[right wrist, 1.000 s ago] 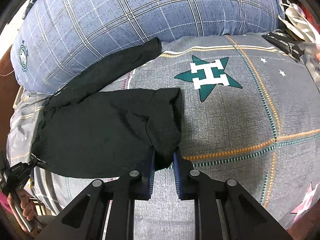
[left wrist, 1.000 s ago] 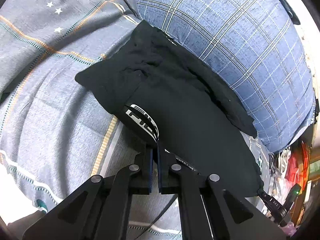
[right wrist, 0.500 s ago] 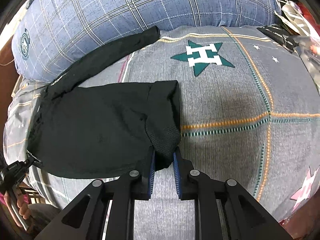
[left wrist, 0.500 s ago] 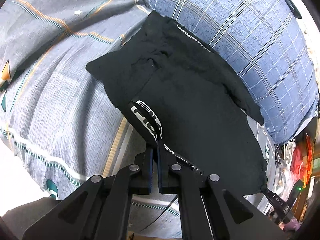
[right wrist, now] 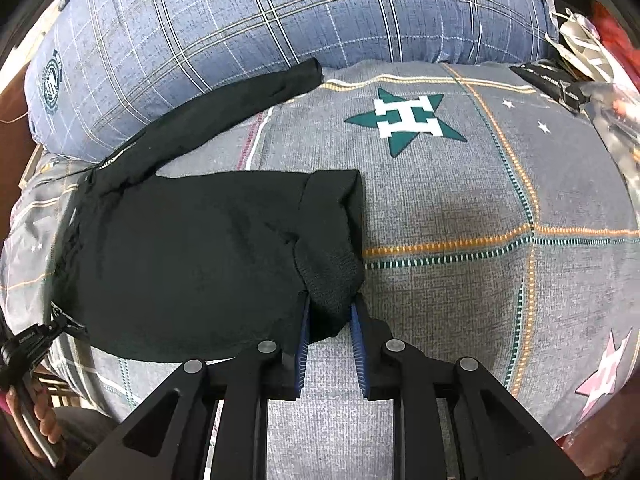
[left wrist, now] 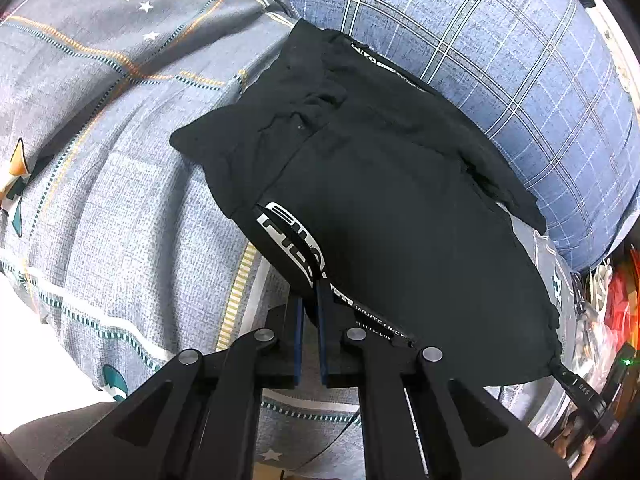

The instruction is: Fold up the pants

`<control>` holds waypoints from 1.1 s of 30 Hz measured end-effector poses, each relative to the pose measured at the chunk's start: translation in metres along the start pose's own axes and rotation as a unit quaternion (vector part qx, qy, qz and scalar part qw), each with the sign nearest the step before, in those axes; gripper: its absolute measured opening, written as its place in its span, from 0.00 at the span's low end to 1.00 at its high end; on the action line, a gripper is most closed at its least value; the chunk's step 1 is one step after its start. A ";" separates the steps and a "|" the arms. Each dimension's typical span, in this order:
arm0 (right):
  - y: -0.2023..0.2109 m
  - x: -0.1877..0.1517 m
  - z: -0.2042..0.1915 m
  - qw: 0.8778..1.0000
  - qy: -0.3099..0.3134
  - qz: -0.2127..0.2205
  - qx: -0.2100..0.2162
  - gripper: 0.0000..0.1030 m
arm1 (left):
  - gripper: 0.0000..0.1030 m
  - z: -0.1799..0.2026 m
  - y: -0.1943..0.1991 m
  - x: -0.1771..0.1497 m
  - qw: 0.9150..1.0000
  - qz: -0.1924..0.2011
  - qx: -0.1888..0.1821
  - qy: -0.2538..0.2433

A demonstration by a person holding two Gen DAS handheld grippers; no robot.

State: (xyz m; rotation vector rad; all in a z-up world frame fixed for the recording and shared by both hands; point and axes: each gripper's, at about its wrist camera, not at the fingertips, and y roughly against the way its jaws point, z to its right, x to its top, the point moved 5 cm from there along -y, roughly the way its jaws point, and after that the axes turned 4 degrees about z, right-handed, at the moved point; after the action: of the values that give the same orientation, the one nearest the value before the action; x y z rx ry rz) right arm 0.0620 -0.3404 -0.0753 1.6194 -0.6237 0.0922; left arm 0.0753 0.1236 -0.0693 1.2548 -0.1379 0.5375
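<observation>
So the black pants (left wrist: 400, 208) are laid out on a grey patterned bedsheet (left wrist: 120, 208), already folded over into a compact dark bundle. The far edge of that bundle is pushed right up against a big blue plaid pillow (left wrist: 500, 60), and one loose strip of the fabric is stretched out along the pillow's base toward the far right, as seen from the right wrist camera.

The left gripper (left wrist: 309, 304) is pinched down narrow on the near edge of the pants, right at the band with the white lettering (left wrist: 292, 240), and the cloth is caught between its blue pads. Its jaws are just starting to ease apart, but the fabric is still squeezed there.

The right gripper (right wrist: 330, 316) is set at the near right corner of the bundle, where a knitted cuff (right wrist: 328, 276) is bunched up. That cuff is hanging between the two blue pads, and the jaws are being opened, with a small gap showing at the sides, so the hold looks loosened rather than tight.

A green star with a white H (right wrist: 408, 118) is printed on the sheet, well off to the far right of the pants. Some cluttered stuff (left wrist: 616, 300) is piled at the right edge beyond the bed, too blurry to be made out.
</observation>
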 end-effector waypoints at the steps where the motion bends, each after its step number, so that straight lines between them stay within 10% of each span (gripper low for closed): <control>1: -0.001 0.000 -0.001 1.000 0.000 -0.001 0.001 0.20 | 0.08 0.000 0.000 0.000 1.000 -0.001 0.004 -0.002; 8: 0.024 0.006 -0.005 0.999 0.004 0.052 0.004 0.54 | 0.26 0.002 0.011 -0.019 1.000 0.000 0.012 -0.015; 19: 0.057 0.020 -0.033 0.991 0.010 0.113 0.072 0.73 | 0.65 0.083 0.060 -0.039 0.985 0.092 -0.014 -0.145; 33: -0.024 0.176 -0.033 0.995 0.001 0.038 0.096 0.75 | 0.71 0.213 -0.015 0.103 0.985 0.037 -0.088 -0.141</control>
State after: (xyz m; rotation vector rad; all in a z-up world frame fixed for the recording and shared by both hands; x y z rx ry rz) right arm 0.2312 -0.3680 -0.0195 1.7800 -0.6921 0.2138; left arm 0.2118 -0.0448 0.0260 1.1502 -0.4634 0.3997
